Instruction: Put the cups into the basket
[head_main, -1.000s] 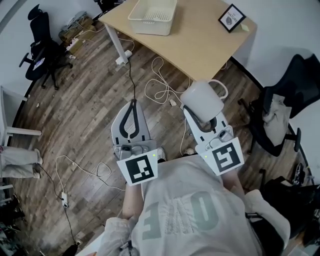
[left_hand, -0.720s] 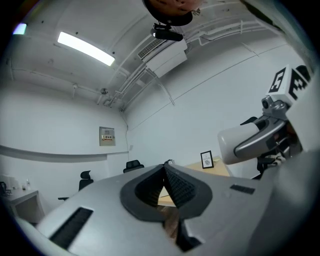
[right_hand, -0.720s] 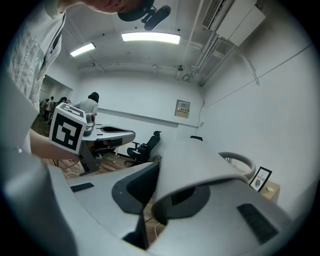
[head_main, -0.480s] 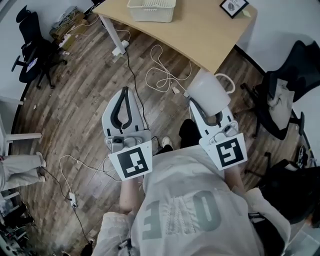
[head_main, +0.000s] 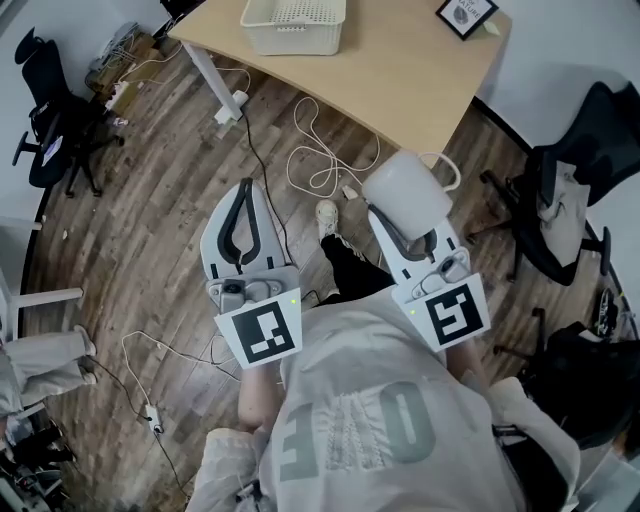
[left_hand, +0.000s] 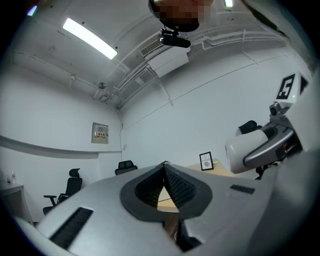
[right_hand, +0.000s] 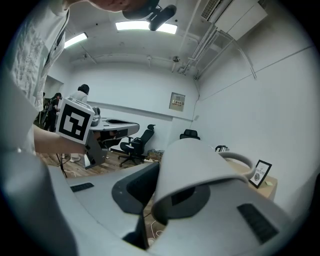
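Observation:
My right gripper (head_main: 400, 215) is shut on a white cup (head_main: 404, 200) with a thin handle, held above the wooden floor just short of the table's near edge. In the right gripper view the cup (right_hand: 195, 165) fills the space between the jaws, mouth toward the camera. My left gripper (head_main: 243, 205) is shut with nothing in it; its dark pads (left_hand: 170, 185) meet at the tips. The white basket (head_main: 294, 24) stands on the light wooden table (head_main: 400, 70) at the far side, well ahead of both grippers.
A framed picture (head_main: 467, 14) stands at the table's right end. White cables (head_main: 325, 160) lie on the floor beside the table leg (head_main: 210, 80). Black office chairs stand at the left (head_main: 50, 110) and the right (head_main: 575, 190). A person's shoe (head_main: 327, 215) is between the grippers.
The view has shifted, so the table and basket sit higher and further off in the frame. Both grippers keep their hold and stance; a foot has stepped forward between them.

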